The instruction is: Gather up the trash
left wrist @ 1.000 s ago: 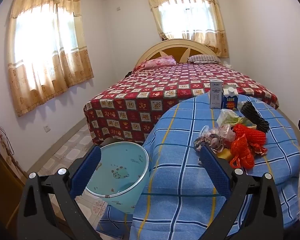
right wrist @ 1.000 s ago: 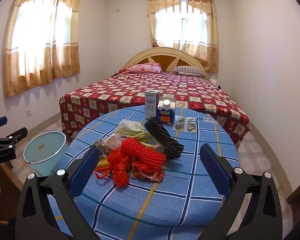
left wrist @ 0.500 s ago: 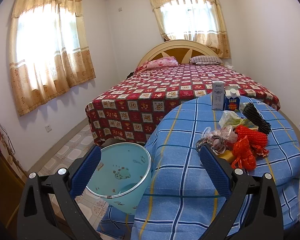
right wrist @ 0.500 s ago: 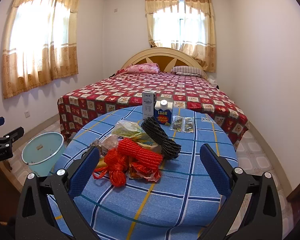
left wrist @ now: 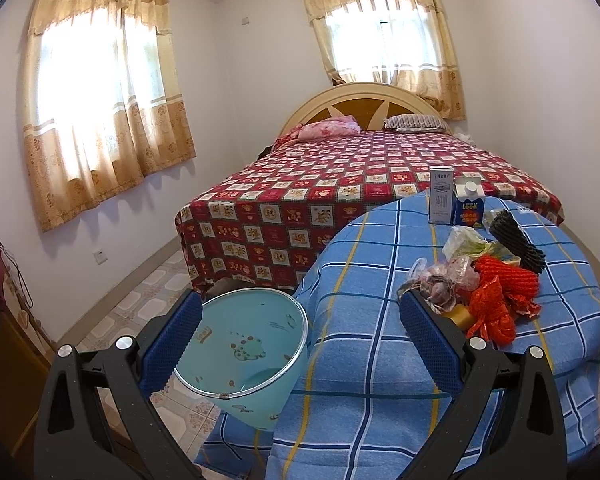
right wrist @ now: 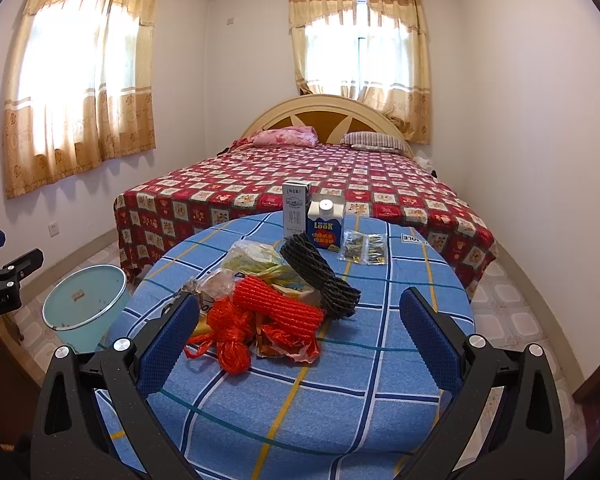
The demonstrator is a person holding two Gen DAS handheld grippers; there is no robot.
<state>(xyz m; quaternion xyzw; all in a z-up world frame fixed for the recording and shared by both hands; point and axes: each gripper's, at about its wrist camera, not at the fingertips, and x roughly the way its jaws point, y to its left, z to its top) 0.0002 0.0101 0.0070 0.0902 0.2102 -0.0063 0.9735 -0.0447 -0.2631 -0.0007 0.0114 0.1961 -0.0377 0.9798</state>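
Little of the collecting shows as done. The trash lies heaped near the middle of the desk (right wrist: 340, 364), a round top under a blue checked cloth: an orange net roll (right wrist: 278, 307) with an orange net bag (right wrist: 228, 334) touching it, a black net roll (right wrist: 320, 276) leaning behind, and crumpled plastic bags (right wrist: 252, 258) on the left of the heap. Toward the desk's far edge stand a white carton (right wrist: 296, 208) and a blue carton (right wrist: 325, 224), touching side by side, with small sachets (right wrist: 364, 248) lying flat just beside them.

The pale blue bin (left wrist: 240, 354) stands on the floor against the desk's left edge. Its inside shows only printed marks and perhaps a few small specks, so it looks close to empty, and nearly everything remains to be moved.

The left claw (left wrist: 300, 344) hangs with its jaws wide apart and nothing between them, above the bin and the desk's left edge. The right claw (right wrist: 300, 340) is likewise spread and empty, facing the heap from the near edge.

Nothing blocks the heap. The loose nets and bags are tangled together and may drag one another when lifted. A bed (right wrist: 300, 184) stands beyond the desk, well clear.
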